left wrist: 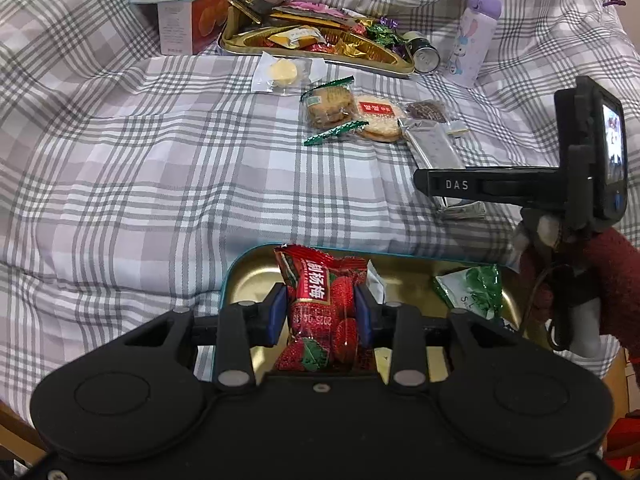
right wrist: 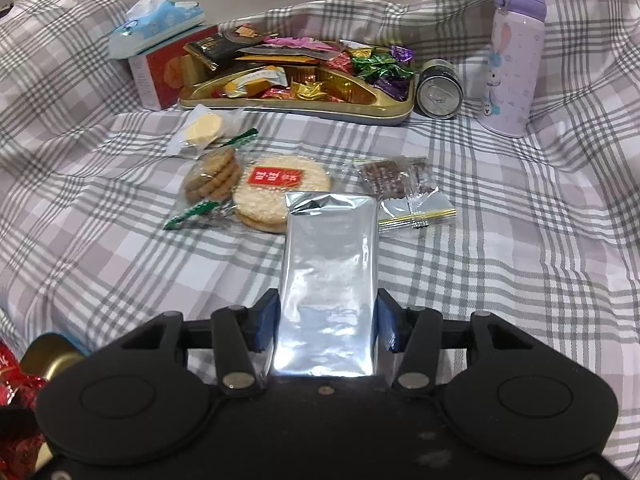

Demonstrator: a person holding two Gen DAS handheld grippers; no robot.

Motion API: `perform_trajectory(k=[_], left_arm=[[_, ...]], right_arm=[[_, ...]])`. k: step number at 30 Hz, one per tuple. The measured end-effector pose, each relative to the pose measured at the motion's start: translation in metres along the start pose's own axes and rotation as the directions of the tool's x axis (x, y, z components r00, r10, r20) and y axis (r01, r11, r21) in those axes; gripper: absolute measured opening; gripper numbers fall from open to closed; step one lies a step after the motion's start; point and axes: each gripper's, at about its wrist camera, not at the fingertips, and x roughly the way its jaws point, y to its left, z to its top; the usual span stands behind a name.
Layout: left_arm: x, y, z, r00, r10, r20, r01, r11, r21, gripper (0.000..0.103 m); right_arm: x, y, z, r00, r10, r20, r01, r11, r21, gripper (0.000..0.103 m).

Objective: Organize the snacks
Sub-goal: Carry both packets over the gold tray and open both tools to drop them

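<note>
The left gripper (left wrist: 320,312) has its jaws clenched on a red strawberry-printed candy packet (left wrist: 320,312), held upright just above a gold-lined tin tray with a teal rim (left wrist: 248,276). To the right of those jaws, inside the same tray, lies a green and white sachet (left wrist: 474,290).

The right gripper (right wrist: 327,320) has its jaws grasping a long silver foil packet (right wrist: 330,264), blue pads pressed against both long edges; the packet's far end reaches out ahead of the jaws over the grey and lilac checked bedsheet (right wrist: 100,240). Just beyond that far end lie a clear pack of round brown biscuits (right wrist: 212,176), a pale rice cracker with a red label (right wrist: 280,188) and a small dark chocolate wafer pack (right wrist: 384,178). Further ahead sits a gold tray heaped with wrapped sweets (right wrist: 296,80), with a dark drink can (right wrist: 439,90) and a lilac rabbit-printed bottle (right wrist: 510,60) to its right
</note>
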Motion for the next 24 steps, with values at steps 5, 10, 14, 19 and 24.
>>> perform_trajectory(k=[5, 10, 14, 19, 24], left_arm=[[-0.005, 0.001, -0.004, 1.0, 0.009, 0.008, -0.009, 1.0, 0.006, 0.044], [-0.012, 0.002, -0.01, 1.0, 0.011, 0.01, -0.011, 1.0, 0.015, 0.044], [-0.016, 0.0, -0.016, 1.0, 0.012, 0.004, -0.012, 1.0, 0.029, 0.044], [-0.022, -0.002, -0.026, 1.0, 0.015, -0.02, -0.014, 0.998, 0.055, 0.044], [-0.024, -0.006, -0.039, 0.998, 0.018, -0.058, -0.013, 0.997, 0.082, 0.044]], right_arm=[[-0.021, 0.0, -0.005, 0.998, 0.065, -0.006, -0.065, 0.998, 0.009, 0.053], [-0.059, 0.001, -0.015, 0.989, 0.15, -0.01, -0.15, 0.989, 0.009, 0.053], [-0.092, 0.003, -0.029, 0.977, 0.21, -0.027, -0.21, 0.978, -0.011, 0.053], [-0.125, 0.003, -0.053, 0.957, 0.275, -0.091, -0.279, 0.96, -0.031, 0.053], [-0.147, 0.009, -0.086, 0.937, 0.295, -0.187, -0.315, 0.945, -0.091, 0.053]])
